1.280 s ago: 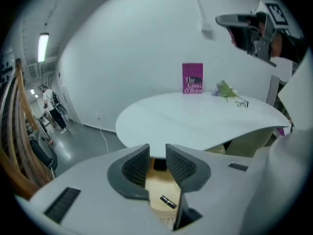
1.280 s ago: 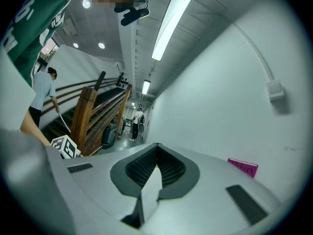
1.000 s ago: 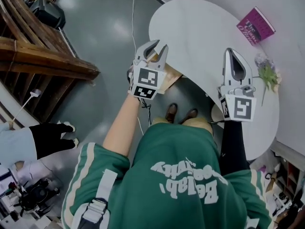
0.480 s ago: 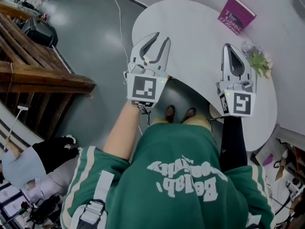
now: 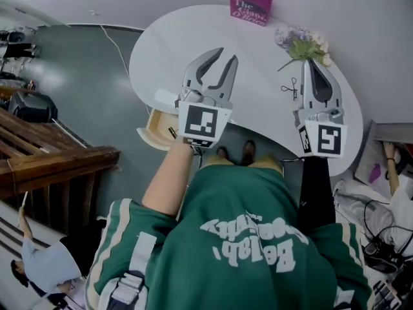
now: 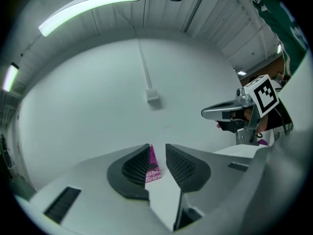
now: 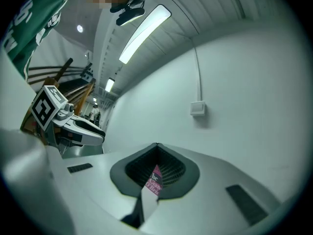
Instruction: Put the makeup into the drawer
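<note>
Makeup is hard to pick out here. The likeliest piece is a small dark item (image 5: 290,88) on the counter (image 5: 258,70), just below the flowers (image 5: 302,44) and just beside the right hand-held gripper (image 5: 315,66). It is too small to identify. A thin dark stick (image 5: 171,132) lies in the drawer (image 5: 147,136), which stands pulled out under the counter's left edge; it may be a piece already put away.

The left hand-held gripper (image 5: 222,60) hovers over the counter with its jaws apart and nothing between them; only the far-off book (image 5: 250,2) shows through the gap. The right one has its jaw tips together and holds nothing.

The step in hand looks like reaching for the next piece. The right hand-held gripper is nearer the dark item, so it would have to open before coming down. A thing that small and flat probably calls for a low approach, with the jaws set either side of it and the tips close to the counter. The flowers are near enough to be snagged, so it is best to come in from the open side. The drawer is already open, so the carry to it needs no other hand.
</note>
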Demonstrator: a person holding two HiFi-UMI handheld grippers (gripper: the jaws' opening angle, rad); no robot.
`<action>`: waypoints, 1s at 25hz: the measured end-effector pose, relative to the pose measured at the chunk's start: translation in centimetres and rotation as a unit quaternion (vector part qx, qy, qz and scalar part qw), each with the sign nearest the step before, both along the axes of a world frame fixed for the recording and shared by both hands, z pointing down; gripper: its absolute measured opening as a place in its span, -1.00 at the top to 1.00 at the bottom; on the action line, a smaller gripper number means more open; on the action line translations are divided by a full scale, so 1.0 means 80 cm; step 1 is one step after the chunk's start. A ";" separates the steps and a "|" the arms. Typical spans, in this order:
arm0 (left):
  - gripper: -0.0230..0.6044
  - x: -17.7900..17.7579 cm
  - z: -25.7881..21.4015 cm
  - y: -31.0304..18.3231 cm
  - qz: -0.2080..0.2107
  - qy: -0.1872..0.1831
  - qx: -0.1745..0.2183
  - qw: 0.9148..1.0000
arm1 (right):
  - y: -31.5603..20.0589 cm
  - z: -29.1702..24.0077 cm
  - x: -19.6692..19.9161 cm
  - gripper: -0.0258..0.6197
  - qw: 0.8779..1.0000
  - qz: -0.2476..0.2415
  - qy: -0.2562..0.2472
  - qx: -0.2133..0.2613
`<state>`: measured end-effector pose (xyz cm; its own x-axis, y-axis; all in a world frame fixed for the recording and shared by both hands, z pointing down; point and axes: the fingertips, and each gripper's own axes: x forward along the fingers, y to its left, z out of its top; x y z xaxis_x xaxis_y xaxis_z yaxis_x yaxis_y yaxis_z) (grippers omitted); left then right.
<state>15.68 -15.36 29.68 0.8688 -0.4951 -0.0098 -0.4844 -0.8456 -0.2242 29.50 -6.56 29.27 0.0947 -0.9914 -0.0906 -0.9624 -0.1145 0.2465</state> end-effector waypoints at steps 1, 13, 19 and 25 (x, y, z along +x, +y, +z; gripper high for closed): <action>0.57 0.021 0.001 0.008 0.017 -0.002 0.000 1.000 | 0.011 0.001 0.017 0.89 1.000 0.014 -0.002 0.001; 0.57 0.176 0.041 0.097 0.128 -0.019 -0.017 0.991 | 0.130 0.010 0.143 0.89 0.993 0.121 -0.010 0.012; 0.57 0.210 0.091 0.119 0.128 -0.044 -0.057 0.989 | 0.144 0.028 0.156 0.89 0.992 0.126 -0.019 -0.002; 0.33 0.254 0.217 0.131 0.128 -0.112 -0.157 0.973 | 0.162 0.042 0.168 0.89 0.990 0.136 -0.027 -0.014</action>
<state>35.98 -4.91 47.01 0.9272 -0.2099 0.3101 -0.2170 -0.9761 -0.0117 42.96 6.39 32.63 0.3630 -0.9304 -0.0503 -0.9084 -0.3654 0.2031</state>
